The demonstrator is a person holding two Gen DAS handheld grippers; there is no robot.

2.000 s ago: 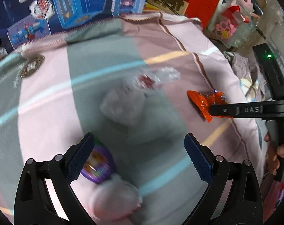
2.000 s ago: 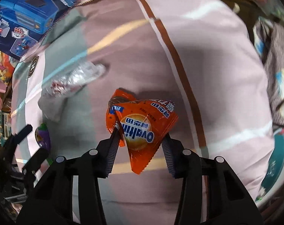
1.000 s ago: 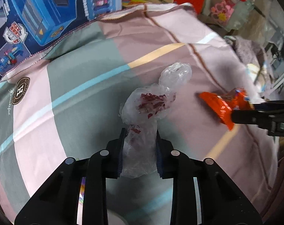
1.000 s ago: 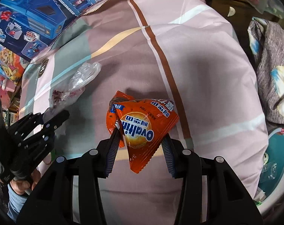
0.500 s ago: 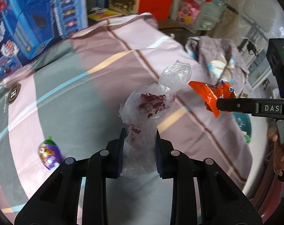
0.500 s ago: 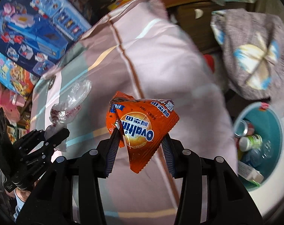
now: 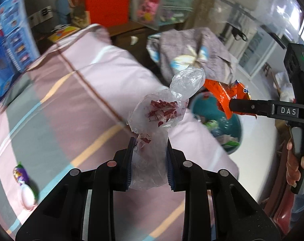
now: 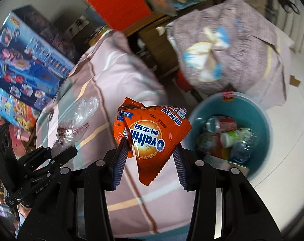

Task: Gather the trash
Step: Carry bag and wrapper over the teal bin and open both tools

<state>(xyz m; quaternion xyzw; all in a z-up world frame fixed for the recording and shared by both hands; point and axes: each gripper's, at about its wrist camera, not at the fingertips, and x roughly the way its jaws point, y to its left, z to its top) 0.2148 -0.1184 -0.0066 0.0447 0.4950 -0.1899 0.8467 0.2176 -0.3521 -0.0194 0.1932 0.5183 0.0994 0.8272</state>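
Observation:
My left gripper [image 7: 150, 146] is shut on a clear plastic bag [image 7: 162, 110] with red scraps inside, held up above the striped bedspread [image 7: 81, 92]. My right gripper [image 8: 150, 148] is shut on an orange Ovaltine wrapper [image 8: 152, 134], held in the air beside the bed's edge. The wrapper [image 7: 224, 94] also shows in the left wrist view, to the right of the bag. A teal bin [image 8: 266, 120] stands on the floor to the right, holding cans and bottles. The left gripper and bag [image 8: 77, 118] appear at the left of the right wrist view.
A purple and white egg-shaped toy [image 7: 21, 180] lies on the bedspread at lower left. Blue toy boxes [image 8: 27, 60] stand behind the bed. A grey cloth bundle [image 8: 228, 46] sits beyond the bin. White floor [image 8: 288, 160] lies to the right.
My left gripper closed on the plastic bag and lifted it off the bed. Both grippers swung right with their loads, bringing the teal bin into view.

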